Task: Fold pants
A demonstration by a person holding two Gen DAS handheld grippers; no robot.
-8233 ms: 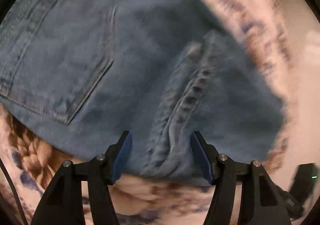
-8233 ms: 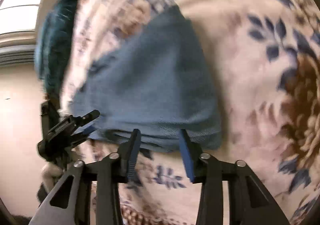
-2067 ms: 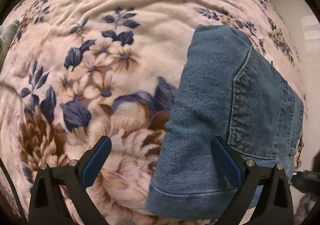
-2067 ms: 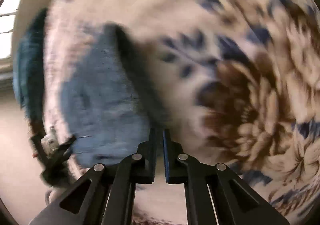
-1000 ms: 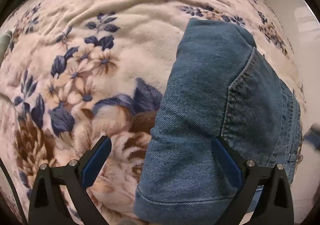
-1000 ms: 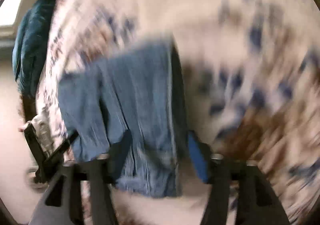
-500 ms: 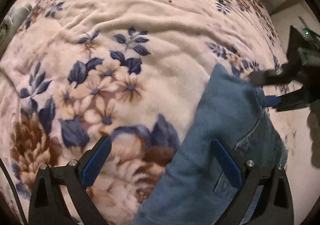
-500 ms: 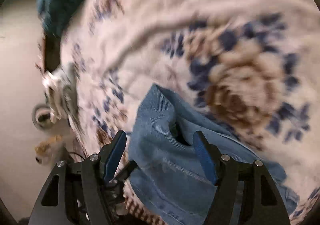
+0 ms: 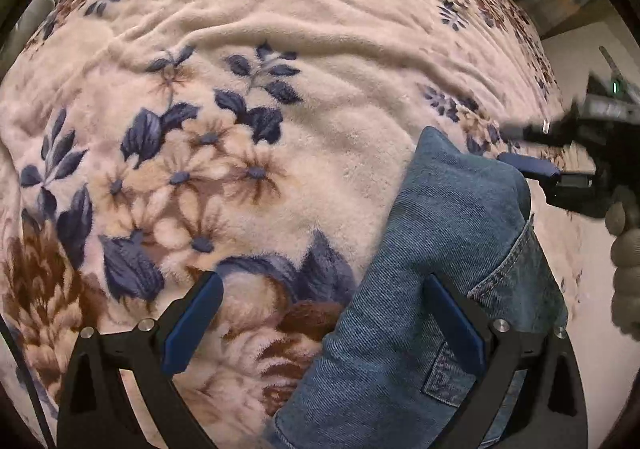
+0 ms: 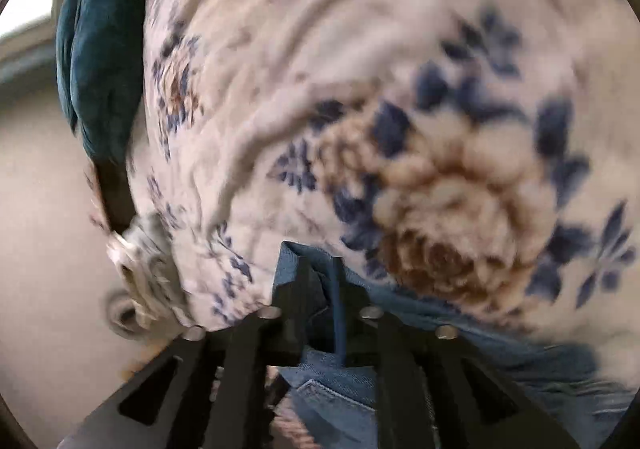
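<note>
The jeans (image 9: 440, 289) have gone from a bundle lying squarely in front of your left hand-held gripper (image 9: 324, 323) a second ago to one with its far corner pinched — your right hand-held gripper (image 10: 320, 281) has swung in from the side and closed on the denim there. The jeans sit folded several layers thick on the bed's floral blanket (image 9: 248, 89), near its right edge, pocket seam facing up.

Expect them to handle as heavy, limp cloth: denim is stiff enough to hold a crease but a thick stack will sag and slide open if lifted by one corner only. The blanket's pile looks grippy, so dragging may bunch the lower layers. Better holds are the folded edge or the hem, taken through all layers at once.

Your left hand-held gripper hangs low over the near end, jaws spread wide, its right finger resting against the denim and the left one over bare blanket — gripping nothing. Your right one comes in nearly level from the far side, jaws clamped on a fold of cloth; that view is blurred. A teal cloth (image 10: 100, 61) lies at the bed's far edge.
</note>
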